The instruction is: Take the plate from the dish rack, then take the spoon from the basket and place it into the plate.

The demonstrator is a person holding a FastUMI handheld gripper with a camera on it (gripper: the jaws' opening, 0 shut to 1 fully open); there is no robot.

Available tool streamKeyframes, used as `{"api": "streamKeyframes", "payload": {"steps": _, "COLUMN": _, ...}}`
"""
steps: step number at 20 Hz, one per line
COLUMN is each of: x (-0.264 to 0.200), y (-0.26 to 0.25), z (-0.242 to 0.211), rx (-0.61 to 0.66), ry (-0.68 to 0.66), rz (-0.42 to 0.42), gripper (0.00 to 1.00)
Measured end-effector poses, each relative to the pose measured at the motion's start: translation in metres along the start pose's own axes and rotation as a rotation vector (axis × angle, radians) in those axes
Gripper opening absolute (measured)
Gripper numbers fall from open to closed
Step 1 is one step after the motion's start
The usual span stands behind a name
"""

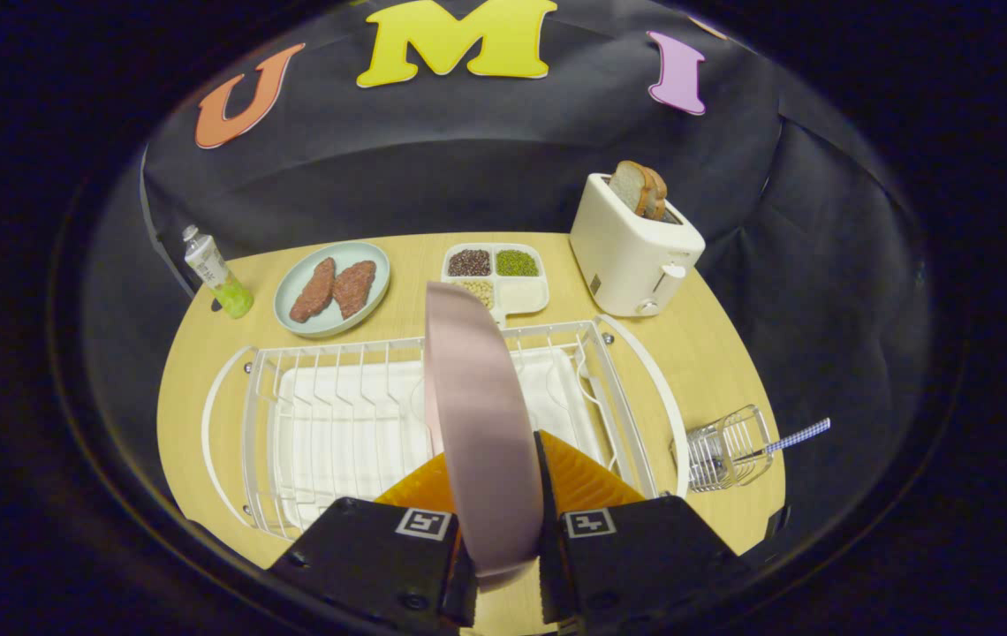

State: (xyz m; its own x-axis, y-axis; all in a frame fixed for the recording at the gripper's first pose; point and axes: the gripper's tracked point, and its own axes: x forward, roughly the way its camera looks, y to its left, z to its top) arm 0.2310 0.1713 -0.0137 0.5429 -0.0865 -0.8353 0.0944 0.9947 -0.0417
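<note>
A pink plate (475,415) stands on edge between my fingers, and my gripper (496,481) is shut on its rim. The plate is held above the white wire dish rack (336,415), which has no other dishes in it. To the right of the rack a small wire basket (726,449) lies on the wooden table (715,353). A spoon with a blue-and-white checked handle (793,438) sticks out of the basket to the right.
Beyond the rack sit a light blue plate with two pieces of meat (332,288), a divided white tray of beans (496,274), a white toaster with bread (634,240), and a small green bottle (217,272) near the table's far left edge.
</note>
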Motion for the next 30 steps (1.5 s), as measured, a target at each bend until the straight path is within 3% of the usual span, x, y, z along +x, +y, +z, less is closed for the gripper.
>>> {"api": "streamKeyframes", "payload": {"steps": 4, "x": -0.018, "y": 0.004, "z": 0.015, "rx": -0.067, "ry": -0.038, "rz": -0.091, "gripper": 0.33}}
{"api": "streamKeyframes", "payload": {"steps": 7, "x": -0.046, "y": 0.020, "z": 0.031, "rx": -0.090, "ry": -0.116, "rz": -0.070, "gripper": 0.33}}
{"api": "streamKeyframes", "payload": {"steps": 12, "x": -0.097, "y": 0.023, "z": 0.013, "rx": -0.037, "ry": -0.210, "rz": 0.111, "gripper": 0.33}}
{"api": "streamKeyframes", "payload": {"steps": 18, "x": -0.121, "y": -0.024, "z": -0.067, "rx": 0.110, "ry": -0.173, "rz": 0.414, "gripper": 0.33}}
{"api": "streamKeyframes", "payload": {"steps": 25, "x": -0.063, "y": -0.094, "z": -0.186, "rx": 0.319, "ry": -0.016, "rz": 0.582, "gripper": 0.33}}
{"api": "streamKeyframes", "payload": {"steps": 30, "x": -0.024, "y": -0.087, "z": -0.253, "rx": 0.396, "ry": 0.155, "rz": 0.697, "gripper": 0.33}}
